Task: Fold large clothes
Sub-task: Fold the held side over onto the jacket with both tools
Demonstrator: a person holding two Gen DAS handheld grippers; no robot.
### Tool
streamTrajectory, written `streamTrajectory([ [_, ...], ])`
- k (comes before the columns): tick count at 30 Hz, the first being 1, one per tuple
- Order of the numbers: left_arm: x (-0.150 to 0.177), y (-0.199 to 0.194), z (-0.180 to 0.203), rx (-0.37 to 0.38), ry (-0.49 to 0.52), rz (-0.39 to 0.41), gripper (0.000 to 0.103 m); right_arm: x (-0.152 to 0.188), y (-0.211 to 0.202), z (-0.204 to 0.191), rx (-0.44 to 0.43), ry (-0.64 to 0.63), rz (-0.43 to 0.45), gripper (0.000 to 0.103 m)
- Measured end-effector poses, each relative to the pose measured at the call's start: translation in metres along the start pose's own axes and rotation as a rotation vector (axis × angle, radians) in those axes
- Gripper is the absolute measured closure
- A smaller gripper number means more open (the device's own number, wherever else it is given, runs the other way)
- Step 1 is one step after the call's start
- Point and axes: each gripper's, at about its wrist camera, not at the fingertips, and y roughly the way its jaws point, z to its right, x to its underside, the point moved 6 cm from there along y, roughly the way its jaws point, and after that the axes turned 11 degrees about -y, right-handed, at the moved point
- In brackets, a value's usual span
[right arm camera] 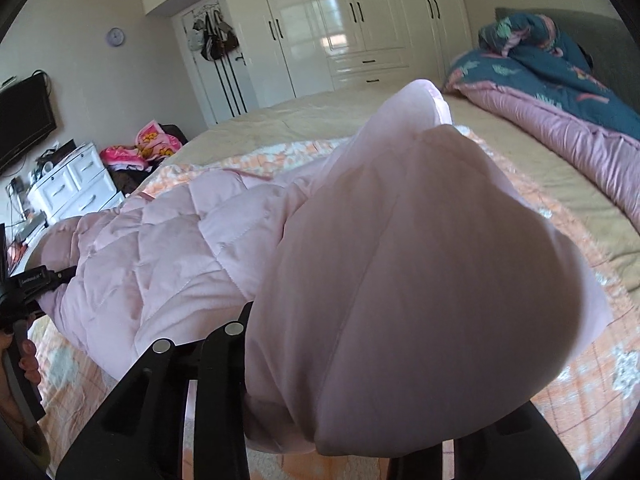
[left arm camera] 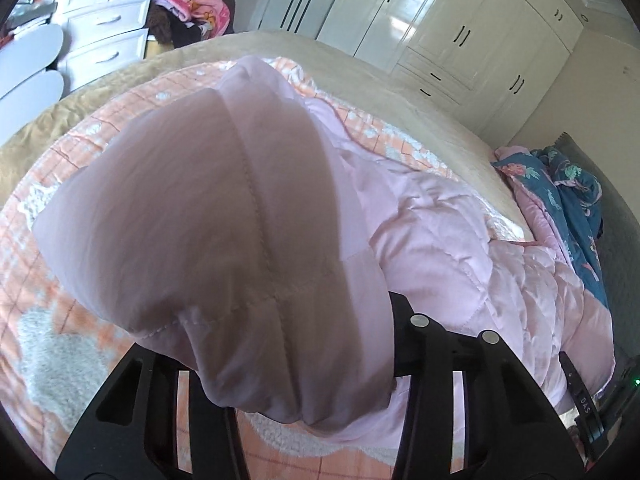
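A pale pink quilted jacket (left arm camera: pixel 460 248) lies across the orange-and-white checked blanket (left arm camera: pixel 52 280) on the bed. In the left wrist view my left gripper (left arm camera: pixel 304 364) is shut on a smooth pink part of the jacket (left arm camera: pixel 208 208), which bulges up over the fingers and hides the tips. In the right wrist view my right gripper (right arm camera: pixel 340 384) is shut on the other end (right arm camera: pixel 420 264), held off the bed; the quilted body (right arm camera: pixel 160 248) sags between the two grips. The left gripper's body (right arm camera: pixel 28 284) and a hand show at that view's left edge.
The tan bedspread (right arm camera: pixel 280 124) stretches beyond the blanket. A blue floral quilt with pink lining (right arm camera: pixel 560 92) is heaped at the head of the bed. White wardrobes (right arm camera: pixel 340 20) line the far wall; white drawers (left arm camera: pixel 104 20) and a pile of pink cloth (left arm camera: pixel 200 4) stand past the bed.
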Motion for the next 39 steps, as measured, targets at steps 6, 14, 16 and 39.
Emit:
streamTrajectory([
  [6,0.002,-0.013,0.009,0.011,0.003,0.006,0.068,-0.006,-0.018,-0.005,-0.007,-0.020,0.008,0.071],
  [14,0.005,-0.033,-0.001,0.025,-0.001,-0.001,0.068,-0.007,-0.043,-0.009,-0.014,-0.038,0.013,0.072],
  [16,0.007,-0.039,-0.001,0.021,0.015,0.002,0.068,-0.003,-0.052,-0.014,-0.012,-0.042,0.014,0.072],
  [39,0.053,-0.100,-0.024,0.015,0.062,-0.008,0.068,0.049,-0.114,-0.034,0.004,-0.052,-0.022,0.071],
])
